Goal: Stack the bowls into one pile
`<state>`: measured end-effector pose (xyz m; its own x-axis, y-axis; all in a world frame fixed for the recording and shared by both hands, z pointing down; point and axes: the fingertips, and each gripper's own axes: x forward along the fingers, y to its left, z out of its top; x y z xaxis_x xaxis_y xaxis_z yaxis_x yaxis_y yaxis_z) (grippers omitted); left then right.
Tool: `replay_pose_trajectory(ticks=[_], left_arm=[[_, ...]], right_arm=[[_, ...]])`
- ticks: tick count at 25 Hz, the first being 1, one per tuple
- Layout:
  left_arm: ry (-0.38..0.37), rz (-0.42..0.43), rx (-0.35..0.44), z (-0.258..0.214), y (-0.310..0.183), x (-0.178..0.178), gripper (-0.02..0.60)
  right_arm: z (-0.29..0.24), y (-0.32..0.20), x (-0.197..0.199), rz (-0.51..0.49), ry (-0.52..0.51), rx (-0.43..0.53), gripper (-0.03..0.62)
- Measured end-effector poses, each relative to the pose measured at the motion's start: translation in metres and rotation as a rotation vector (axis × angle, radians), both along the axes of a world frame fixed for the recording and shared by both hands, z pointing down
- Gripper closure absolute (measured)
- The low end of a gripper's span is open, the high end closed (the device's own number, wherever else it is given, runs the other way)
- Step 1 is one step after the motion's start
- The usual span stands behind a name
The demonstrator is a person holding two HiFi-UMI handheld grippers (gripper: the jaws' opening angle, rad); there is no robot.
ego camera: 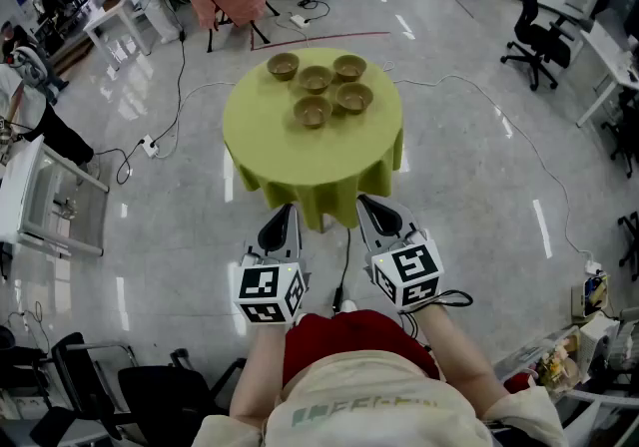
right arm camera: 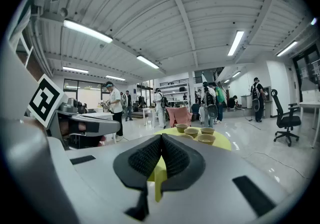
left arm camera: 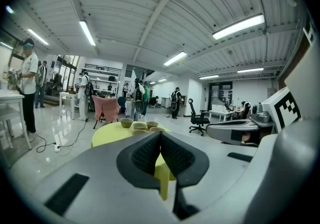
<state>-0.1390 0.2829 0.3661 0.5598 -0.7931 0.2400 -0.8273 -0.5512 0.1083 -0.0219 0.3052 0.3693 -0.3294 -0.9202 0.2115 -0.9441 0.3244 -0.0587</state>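
I am standing back from the round surface [ego camera: 262,126] with its yellow-green cloth, and nothing is stacked yet. Five bowls [ego camera: 316,79] sit in a loose cluster on its far half, close together but each on its own. The left tongs [ego camera: 281,226] and right tongs [ego camera: 375,215] hang side by side near my body, over the floor short of the surface's near edge and well apart from the bowls. Both are pinched fully together with nothing between them. Each gripper view shows the two ribbed halves pressed flat against each other, with the bowls small beyond. I judge this to be the approach before the first pick. Next I need to close in on the surface, spread one pair of tongs, and take the rim of an outer bowl, probably the near bowl [ego camera: 312,112], to lift it into a neighbour.
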Motion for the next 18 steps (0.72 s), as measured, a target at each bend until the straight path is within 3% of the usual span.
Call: replay_pose_trajectory(ticks=[18], left_arm=[[0.013,-0.039,0.013,-0.004,0.003,0.003,0.558]], right_arm=[[-0.001,0.002,0.022,0.035,-0.028,-0.001,0.557]])
